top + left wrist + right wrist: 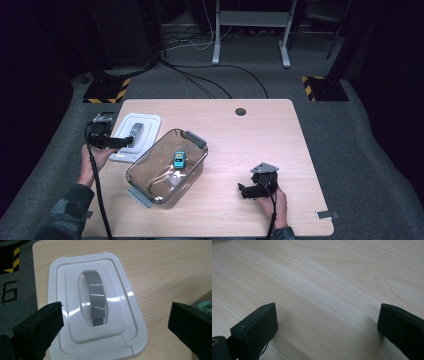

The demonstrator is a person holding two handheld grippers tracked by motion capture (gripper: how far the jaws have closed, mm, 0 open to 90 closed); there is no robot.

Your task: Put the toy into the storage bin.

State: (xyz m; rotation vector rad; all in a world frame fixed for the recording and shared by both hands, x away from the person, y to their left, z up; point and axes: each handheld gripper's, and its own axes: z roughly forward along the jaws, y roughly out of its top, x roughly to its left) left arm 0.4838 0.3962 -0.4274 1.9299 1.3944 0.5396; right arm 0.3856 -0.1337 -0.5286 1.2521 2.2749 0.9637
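A clear plastic box [167, 167] with grey latches stands tilted across the table's middle left, and a small teal toy car [179, 159] lies inside it. Its white lid [136, 136] with a grey handle [96, 296] lies flat at the table's left edge. My left gripper [120, 142] hovers over the lid's near side, open, its jaws spread wide on either side of the lid [95, 307] without touching it. My right gripper [248, 190] rests low over bare wood at the front right, open, with nothing between its jaws.
The wooden table [260, 145] has a round cable hole [240, 111] near its back edge. A grey clip [327, 215] lies at the front right corner. Cables and stand feet with yellow-black stripes [106, 92] sit on the carpet behind.
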